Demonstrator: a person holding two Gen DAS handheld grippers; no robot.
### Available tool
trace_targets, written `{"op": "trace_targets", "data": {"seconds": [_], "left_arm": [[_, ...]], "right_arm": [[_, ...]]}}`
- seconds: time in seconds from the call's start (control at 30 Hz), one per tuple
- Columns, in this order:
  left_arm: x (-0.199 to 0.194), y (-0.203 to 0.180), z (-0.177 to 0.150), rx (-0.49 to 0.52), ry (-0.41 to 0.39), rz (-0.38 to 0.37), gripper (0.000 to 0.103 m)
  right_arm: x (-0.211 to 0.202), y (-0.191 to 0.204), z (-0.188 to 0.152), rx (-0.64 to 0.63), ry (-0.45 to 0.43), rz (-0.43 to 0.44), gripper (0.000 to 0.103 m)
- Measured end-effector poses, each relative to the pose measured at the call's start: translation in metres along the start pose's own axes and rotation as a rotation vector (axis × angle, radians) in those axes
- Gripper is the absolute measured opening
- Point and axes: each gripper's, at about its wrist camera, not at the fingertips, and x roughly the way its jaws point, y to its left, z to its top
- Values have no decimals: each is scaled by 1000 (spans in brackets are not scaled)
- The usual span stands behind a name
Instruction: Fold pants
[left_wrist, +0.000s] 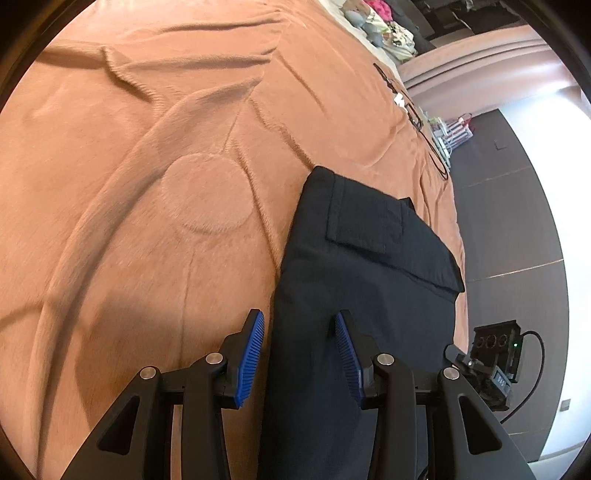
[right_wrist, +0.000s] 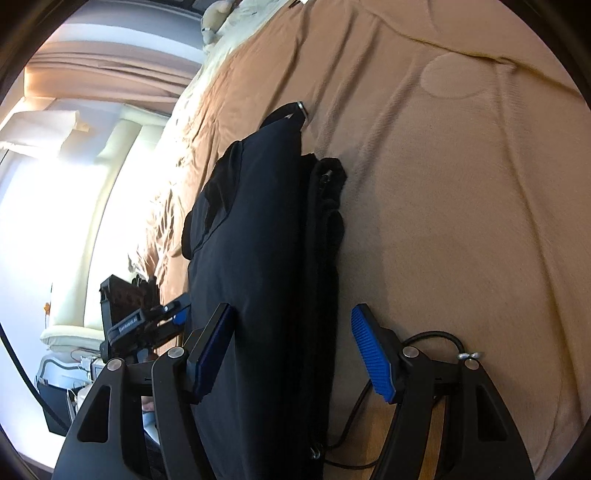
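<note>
Left claw (left_wrist: 300, 350) gapes, pads clear of the dark pants (left_wrist: 354, 266); right claw (right_wrist: 293, 350) likewise wide, gripping nothing.

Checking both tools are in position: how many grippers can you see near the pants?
2. The left gripper hangs open over the dark pants' near edge on the blanket. The right gripper is open astride the pants' other end. None seem hidden.

I can't see the pants' (left_wrist: 332, 332) near end, cut off by the bottom edge. Clutter (left_wrist: 384, 26) past the bed (left_wrist: 147, 184): too small to identify.
</note>
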Motion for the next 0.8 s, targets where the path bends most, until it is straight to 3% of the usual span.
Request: {"op": "trace_targets", "data": {"seconds": [0.3, 0.57, 0.7, 0.8], "left_arm": [[13, 5, 22, -13, 28, -57, 43], [14, 2, 15, 3, 49, -78, 42], [16, -1, 16, 0, 44, -71, 40], [14, -6, 16, 3, 2, -55, 29]], "right_arm": [[19, 1, 17, -1, 37, 34, 65], [20, 3, 14, -71, 121, 49, 65], [23, 3, 19, -64, 92, 49, 64], [25, 2, 22, -64, 71, 23, 50]]}}
